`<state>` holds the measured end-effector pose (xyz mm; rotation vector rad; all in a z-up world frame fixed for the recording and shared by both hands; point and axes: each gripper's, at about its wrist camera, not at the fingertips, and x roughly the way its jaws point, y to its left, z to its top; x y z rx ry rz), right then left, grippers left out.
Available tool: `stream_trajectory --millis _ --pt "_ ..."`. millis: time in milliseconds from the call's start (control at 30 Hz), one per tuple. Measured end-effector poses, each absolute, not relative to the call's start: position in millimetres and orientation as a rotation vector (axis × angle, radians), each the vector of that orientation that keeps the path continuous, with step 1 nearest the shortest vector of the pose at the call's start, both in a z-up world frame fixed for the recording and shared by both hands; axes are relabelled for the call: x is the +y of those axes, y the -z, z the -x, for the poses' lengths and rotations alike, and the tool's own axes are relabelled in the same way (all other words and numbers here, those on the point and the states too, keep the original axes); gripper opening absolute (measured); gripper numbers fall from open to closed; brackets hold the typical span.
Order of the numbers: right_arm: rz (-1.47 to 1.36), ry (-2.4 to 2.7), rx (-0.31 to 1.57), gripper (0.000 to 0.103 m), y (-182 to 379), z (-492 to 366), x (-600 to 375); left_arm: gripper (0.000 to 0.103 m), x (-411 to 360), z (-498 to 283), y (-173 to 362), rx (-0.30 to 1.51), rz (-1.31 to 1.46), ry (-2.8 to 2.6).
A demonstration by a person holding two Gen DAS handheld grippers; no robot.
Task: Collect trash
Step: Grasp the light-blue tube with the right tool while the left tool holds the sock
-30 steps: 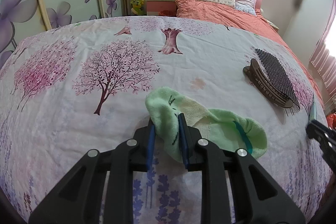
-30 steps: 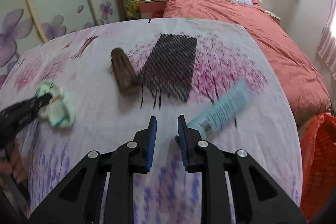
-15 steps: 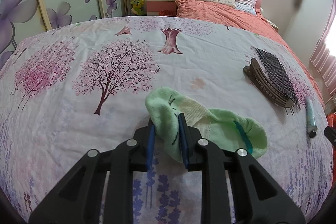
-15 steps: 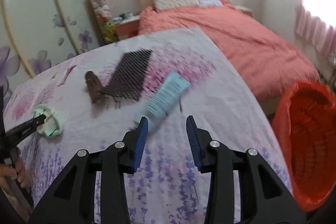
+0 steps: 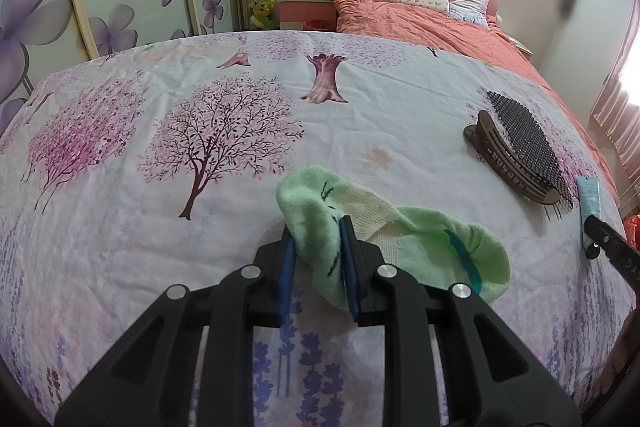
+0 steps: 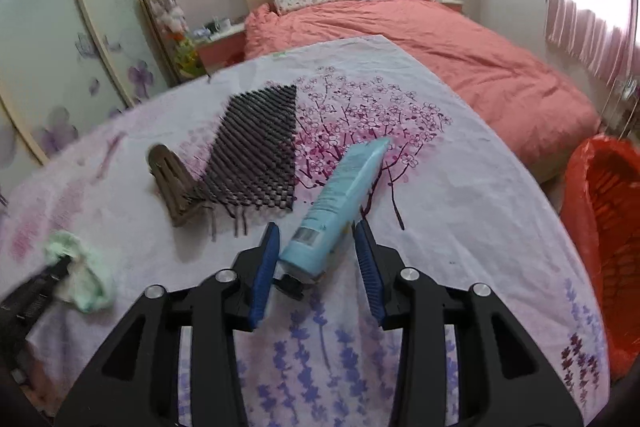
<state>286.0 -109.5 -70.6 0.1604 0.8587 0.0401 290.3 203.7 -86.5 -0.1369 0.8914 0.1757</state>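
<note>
My left gripper (image 5: 318, 227) is shut on a light green sock (image 5: 420, 247) that lies on the flowered sheet (image 5: 200, 227). The sock also shows at the left of the right wrist view (image 6: 86, 275), with the left gripper on it. My right gripper (image 6: 316, 239) is open, its jaws on either side of the cap end of a light blue tube (image 6: 340, 203) lying on the sheet. The tube does not look squeezed. The tube also shows at the right edge of the left wrist view (image 5: 589, 203), with a right gripper finger beside it.
A brown wooden holder (image 6: 170, 183) and a dark woven mat (image 6: 256, 151) lie on the sheet behind the tube. An orange-red bin (image 6: 608, 227) stands on the floor at the right of the bed's edge. A bed with a coral duvet (image 6: 420, 47) lies beyond.
My right gripper has opened wider and come forward around the blue tube's cap end. The left gripper has stayed still, shut on the sock.
</note>
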Motion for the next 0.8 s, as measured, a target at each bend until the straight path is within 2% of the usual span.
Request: stream_trajectory --millis 200,300,367,433,533,600,667,700,800 --pt "-0.121 -0.055 0.865 0.03 70.7 -279.5 -130.2 0.023 205.0 -289.9 86.6 0.89 0.143 -0.173" --pt "-0.163 -0.05 0.873 0.029 72.3 -278.0 -145.5 0.023 204.6 -289.6 86.3 0.891 0.142 -0.173" --pt "-0.192 -0.051 0.871 0.033 72.0 -275.4 -149.8 0.025 204.2 -289.6 86.1 0.891 0.137 -0.172" --pt "-0.204 -0.057 0.87 0.052 70.5 -275.9 -147.8 0.031 202.4 -290.1 85.8 0.89 0.131 -0.16" --pt "-0.196 -0.045 0.854 0.055 68.9 -280.4 -142.5 0.043 198.4 -291.4 86.0 0.893 0.12 -0.149" --pt "-0.189 -0.028 0.862 0.055 71.7 -285.7 -140.2 0.043 196.4 -292.2 85.9 0.894 0.12 -0.15" --pt "-0.173 -0.012 0.865 0.051 72.1 -287.0 -136.8 0.043 193.7 -293.7 85.8 0.895 0.117 -0.152" --pt "-0.169 -0.013 0.867 0.041 71.3 -286.0 -137.7 0.042 192.7 -293.9 85.7 0.894 0.117 -0.15" --pt "-0.17 -0.003 0.869 0.029 71.5 -285.0 -140.7 0.034 190.2 -294.2 85.1 0.89 0.122 -0.139"
